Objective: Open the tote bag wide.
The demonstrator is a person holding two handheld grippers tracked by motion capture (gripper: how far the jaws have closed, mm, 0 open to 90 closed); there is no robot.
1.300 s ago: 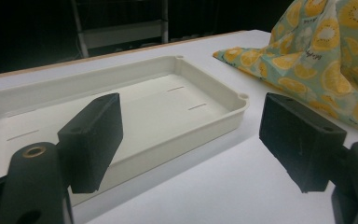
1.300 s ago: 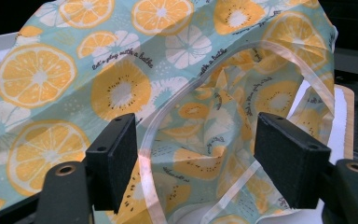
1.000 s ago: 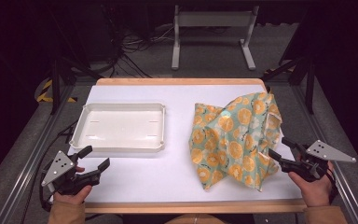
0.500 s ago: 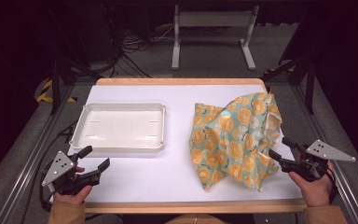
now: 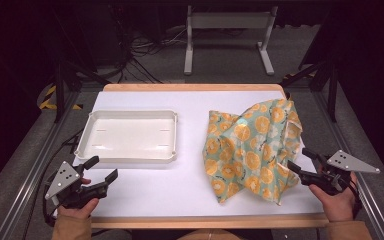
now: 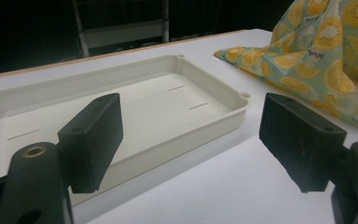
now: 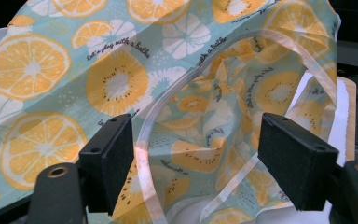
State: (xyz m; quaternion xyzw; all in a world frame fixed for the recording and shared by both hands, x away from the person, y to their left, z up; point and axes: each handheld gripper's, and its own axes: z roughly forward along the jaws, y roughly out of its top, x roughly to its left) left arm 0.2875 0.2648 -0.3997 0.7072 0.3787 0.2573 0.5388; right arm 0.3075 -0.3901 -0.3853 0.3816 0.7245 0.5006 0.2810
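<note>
I see a white table [image 5: 180, 192] from above, with a crumpled bag [image 5: 252, 150] of teal cloth printed with orange citrus slices lying on its right half and an empty white tray [image 5: 130, 157] on its left half, the two well apart. My right gripper [image 5: 296, 161] sits at the bag's near right edge with its jaws spread wide and nothing between them; in the right gripper view the bag [image 7: 121, 79] is just ahead, its mouth gaping and rimmed with a shiny clear trim [image 7: 144, 144]. My left gripper [image 5: 102, 169] rests near the tray's front left corner, jaws also apart and empty — in the left gripper view the tray [image 6: 177, 140] lies just beyond them and the bag [image 6: 317, 51] further right. I judge the risk lies in the grab: closing on one thin layer or on the slick trim could let the cloth slip out, and pinching both walls together would shut the opening — while a pull on the loose folds might drag the whole bag across the smooth surface
</note>
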